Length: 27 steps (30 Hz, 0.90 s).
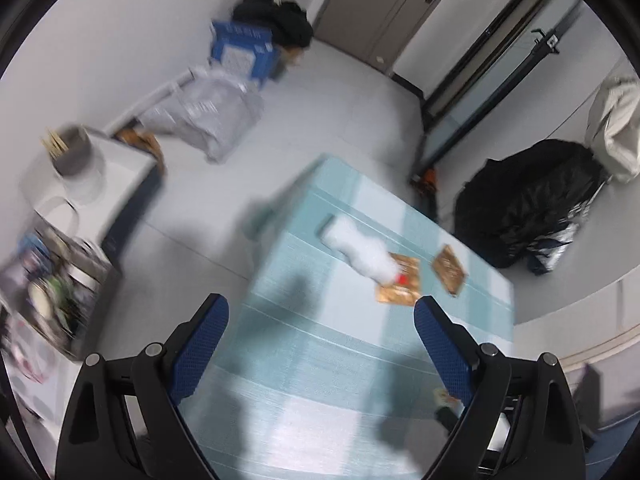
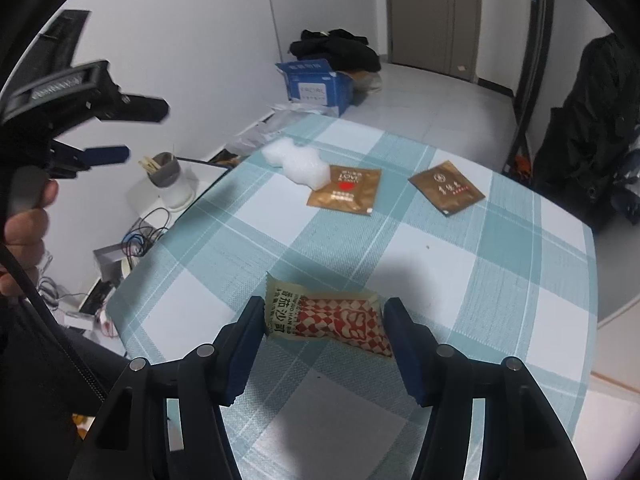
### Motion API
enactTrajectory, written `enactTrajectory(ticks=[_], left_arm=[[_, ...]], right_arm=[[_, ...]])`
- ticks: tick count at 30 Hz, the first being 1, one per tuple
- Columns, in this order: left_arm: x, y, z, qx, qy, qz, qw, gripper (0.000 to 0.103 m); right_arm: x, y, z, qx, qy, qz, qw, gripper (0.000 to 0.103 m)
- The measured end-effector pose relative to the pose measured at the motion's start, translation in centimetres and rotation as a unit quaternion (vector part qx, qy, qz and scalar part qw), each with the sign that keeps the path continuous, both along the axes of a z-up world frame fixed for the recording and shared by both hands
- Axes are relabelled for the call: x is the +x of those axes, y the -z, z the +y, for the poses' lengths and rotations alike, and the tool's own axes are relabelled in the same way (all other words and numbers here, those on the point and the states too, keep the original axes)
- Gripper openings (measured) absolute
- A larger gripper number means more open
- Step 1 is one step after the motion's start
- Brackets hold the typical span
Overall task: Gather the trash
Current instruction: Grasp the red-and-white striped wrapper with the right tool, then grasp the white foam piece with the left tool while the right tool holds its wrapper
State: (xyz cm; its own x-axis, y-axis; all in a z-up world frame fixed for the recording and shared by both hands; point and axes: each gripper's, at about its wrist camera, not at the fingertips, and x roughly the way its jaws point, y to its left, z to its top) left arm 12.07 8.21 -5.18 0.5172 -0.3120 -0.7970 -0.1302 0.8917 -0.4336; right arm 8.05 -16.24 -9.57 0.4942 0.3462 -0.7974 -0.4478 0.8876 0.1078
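A table with a teal and white checked cloth (image 2: pixel 460 264) holds trash. A red-checked ketchup sachet (image 2: pixel 332 316) lies flat between the fingers of my right gripper (image 2: pixel 325 318), which is open around it. Farther back lie a white piece of bubble wrap (image 2: pixel 298 164), a brown packet with a red heart (image 2: pixel 345 192) and a second brown packet (image 2: pixel 447 189). My left gripper (image 1: pixel 320 312) is open and empty, held above the table's left side; the bubble wrap (image 1: pixel 356 246) and both brown packets (image 1: pixel 450 268) lie ahead of it. The left gripper also shows in the right wrist view (image 2: pixel 104 136).
A low white side table (image 2: pixel 168 200) with a grey cup of sticks (image 2: pixel 162 168) stands left of the table. A blue box (image 2: pixel 316 86), black clothes (image 2: pixel 336 50) and grey bags (image 1: pixel 208 116) lie on the floor by the wall. A black bag (image 1: pixel 524 200) sits at the right.
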Motion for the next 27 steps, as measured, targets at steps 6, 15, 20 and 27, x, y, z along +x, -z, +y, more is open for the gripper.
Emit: enactTrajectory(ticks=[6,15,20,27], left_arm=[[1.8,1.6,-1.9,0.015,0.003,0.02,0.9997,0.092],[4.8,3.1,-3.9,0.029,-0.015,0.04,0.9987,0.092],[7.0,4.6,-3.6,0.044,-0.042,0.073,0.9955,0.092],[9.5,5.0,-4.8,0.054,-0.058,0.111,0.9907,0.089]], right_arm=[[0.8,0.6,-1.6,0.031,0.007,0.004,0.999,0.059],[1.4,2.8,-2.2,0.011,0.003,-0.001,1.0,0.059],[1.7,2.8,-3.5,0.034,0.01,0.014,0.999,0.06],[2.6,2.1,-5.2,0.074,0.03,0.026,0.996,0.06]])
